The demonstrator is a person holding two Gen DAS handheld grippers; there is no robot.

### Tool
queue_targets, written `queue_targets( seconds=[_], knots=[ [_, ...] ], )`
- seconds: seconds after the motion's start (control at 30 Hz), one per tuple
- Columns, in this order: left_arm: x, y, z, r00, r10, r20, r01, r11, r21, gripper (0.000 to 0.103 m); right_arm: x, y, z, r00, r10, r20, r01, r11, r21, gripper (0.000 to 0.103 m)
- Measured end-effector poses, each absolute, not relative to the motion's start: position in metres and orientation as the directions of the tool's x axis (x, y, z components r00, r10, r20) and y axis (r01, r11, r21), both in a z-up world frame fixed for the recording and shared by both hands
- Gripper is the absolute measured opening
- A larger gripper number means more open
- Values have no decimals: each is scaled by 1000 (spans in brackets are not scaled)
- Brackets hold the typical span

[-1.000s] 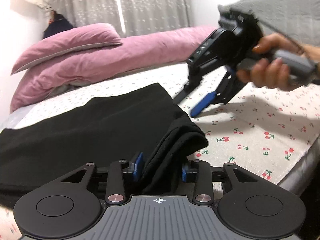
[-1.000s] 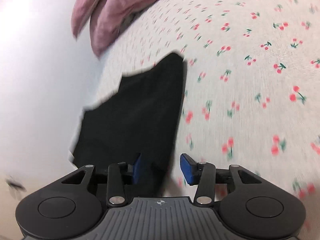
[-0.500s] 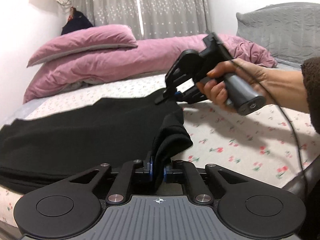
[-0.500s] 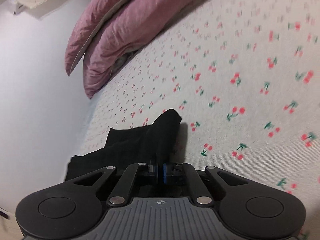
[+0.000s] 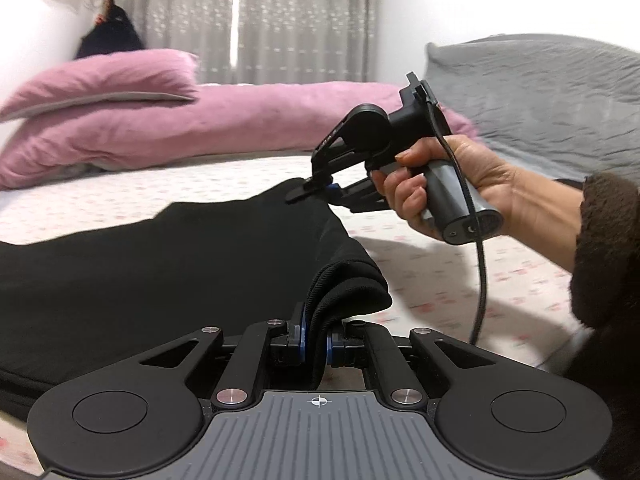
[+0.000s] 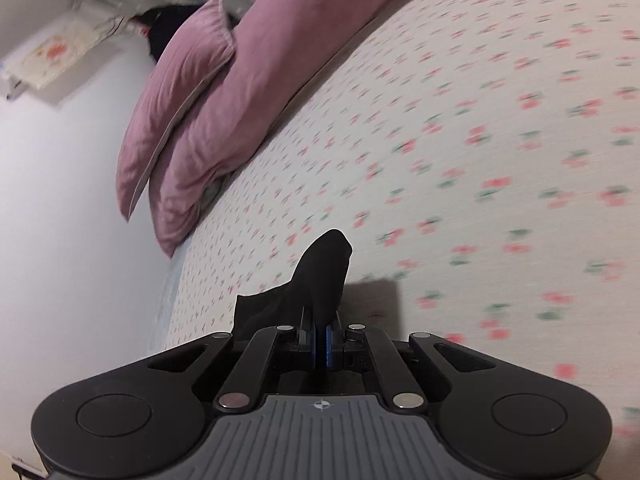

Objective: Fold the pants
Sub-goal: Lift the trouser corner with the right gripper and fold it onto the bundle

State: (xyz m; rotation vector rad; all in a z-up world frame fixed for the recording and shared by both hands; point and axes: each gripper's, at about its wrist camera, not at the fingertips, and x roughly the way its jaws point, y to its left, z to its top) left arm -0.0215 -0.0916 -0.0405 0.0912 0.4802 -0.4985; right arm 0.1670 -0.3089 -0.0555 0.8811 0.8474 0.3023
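Note:
Black pants (image 5: 168,264) lie spread over the cherry-print bed sheet (image 5: 440,264). My left gripper (image 5: 315,340) is shut on a thick bunched corner of the pants at the near edge. In the left wrist view, a hand holds my right gripper (image 5: 316,188), which is shut on the far corner of the same end and lifts it slightly. In the right wrist view my right gripper (image 6: 320,340) pinches a thin peak of black pants fabric (image 6: 324,268) above the sheet (image 6: 480,140).
Pink pillows (image 5: 100,84) and a pink duvet roll (image 5: 248,120) lie along the far side of the bed. A grey quilt (image 5: 540,92) is at the back right. A dark fuzzy sleeve (image 5: 608,280) and a cable (image 5: 480,272) are at the right. A white wall (image 6: 60,220) borders the bed.
Both grippers closed on the pants' end corners. The right one came down onto the far corner. Both have since lifted and shifted sideways with the fabric.

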Motion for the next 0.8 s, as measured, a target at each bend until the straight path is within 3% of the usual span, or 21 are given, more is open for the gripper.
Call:
queue_targets(
  seconds=[0.37,0.6,0.8],
  knots=[
    [-23,-67,-24,735,-517,-438,490,852,-184,6,138,-297,-19,673,547,-498,31,652,758,4],
    [-12,-9,-1,785,-475,-397,393,878,-273,6,152,-231,23,672,591,-446,-75,653,753,5],
    [-1,57,6,833,-379,-403,261,911,-319,6,173,-149,34,624,621,-475,-150,691,707,5]
  ],
)
